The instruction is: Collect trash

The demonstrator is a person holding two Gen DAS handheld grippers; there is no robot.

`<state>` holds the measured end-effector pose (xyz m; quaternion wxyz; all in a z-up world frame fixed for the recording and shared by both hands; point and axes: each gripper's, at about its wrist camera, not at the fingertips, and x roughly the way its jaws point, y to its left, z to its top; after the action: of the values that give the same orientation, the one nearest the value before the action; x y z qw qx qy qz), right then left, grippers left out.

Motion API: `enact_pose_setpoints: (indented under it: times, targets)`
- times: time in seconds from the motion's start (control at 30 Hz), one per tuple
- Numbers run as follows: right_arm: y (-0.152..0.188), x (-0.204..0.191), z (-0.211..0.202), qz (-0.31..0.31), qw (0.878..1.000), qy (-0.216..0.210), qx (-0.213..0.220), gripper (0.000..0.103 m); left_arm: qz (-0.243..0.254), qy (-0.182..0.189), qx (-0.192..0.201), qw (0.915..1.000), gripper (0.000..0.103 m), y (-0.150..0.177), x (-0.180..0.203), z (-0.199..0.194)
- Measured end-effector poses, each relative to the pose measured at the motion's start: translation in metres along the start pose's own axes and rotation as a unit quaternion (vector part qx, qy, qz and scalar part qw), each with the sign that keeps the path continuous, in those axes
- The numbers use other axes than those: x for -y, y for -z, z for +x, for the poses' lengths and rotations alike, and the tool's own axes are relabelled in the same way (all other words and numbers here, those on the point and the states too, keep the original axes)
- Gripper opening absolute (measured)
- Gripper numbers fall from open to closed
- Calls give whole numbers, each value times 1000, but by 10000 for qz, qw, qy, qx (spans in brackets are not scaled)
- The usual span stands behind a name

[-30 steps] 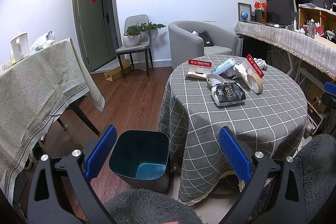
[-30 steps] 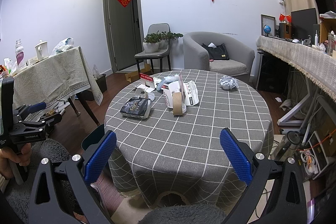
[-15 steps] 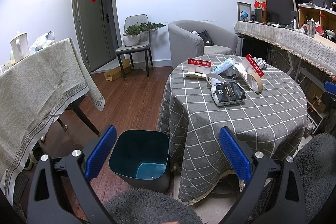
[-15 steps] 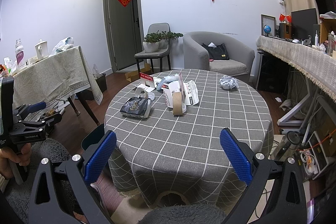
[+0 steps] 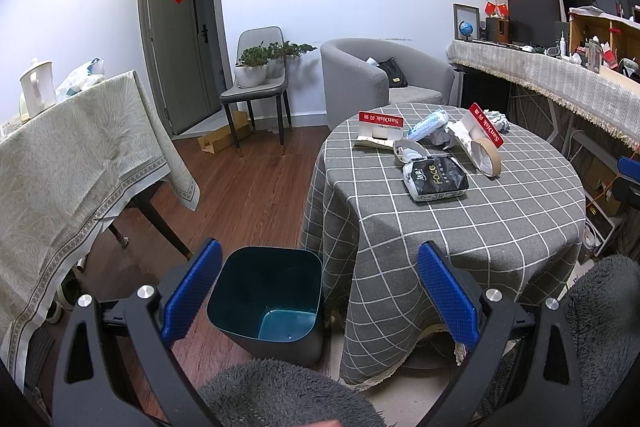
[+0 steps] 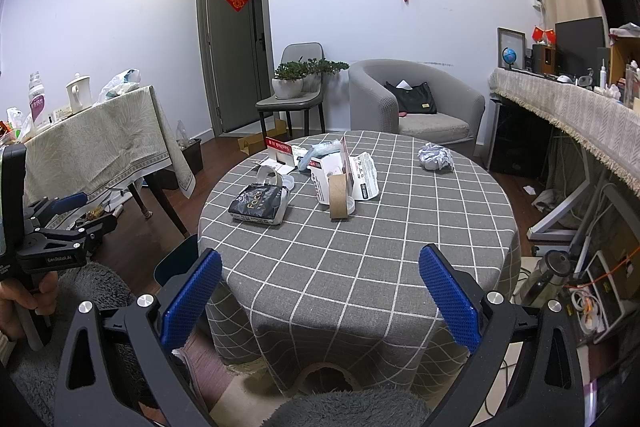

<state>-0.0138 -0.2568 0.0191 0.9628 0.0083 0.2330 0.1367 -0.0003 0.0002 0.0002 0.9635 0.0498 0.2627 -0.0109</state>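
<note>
Left gripper (image 5: 318, 289) and right gripper (image 6: 320, 293): jaws wide, holding nothing. Trash sits on the far left of the round counter (image 6: 360, 247): black packet (image 6: 260, 203), tape roll (image 6: 339, 195), red-labelled cards (image 5: 380, 121), crumpled paper (image 6: 436, 157) far right. Bin (image 5: 268, 297) on the floor, just left of the counter, draped cloth beside it

Across the second of footage nothing visibly changes. The left gripper (image 5: 318, 297) and the right gripper (image 6: 320, 297) frame the same scene as earlier, jaws equally wide apart, and the trash on the round table (image 6: 360, 247) and the bin (image 5: 268, 295) lie exactly where they were.
</note>
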Motion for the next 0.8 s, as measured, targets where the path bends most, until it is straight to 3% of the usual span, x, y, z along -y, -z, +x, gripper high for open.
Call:
enact_pose_setpoints:
  times: [0.5,0.8]
  targets:
    - [-6,3,2,-61,9999,113,-97,100,290,-1,12,9996,99,-6,10,-4]
    - [-24,13,23,78,9998,124,-168,100,59,353,-206,9991,99,-16,22,23]
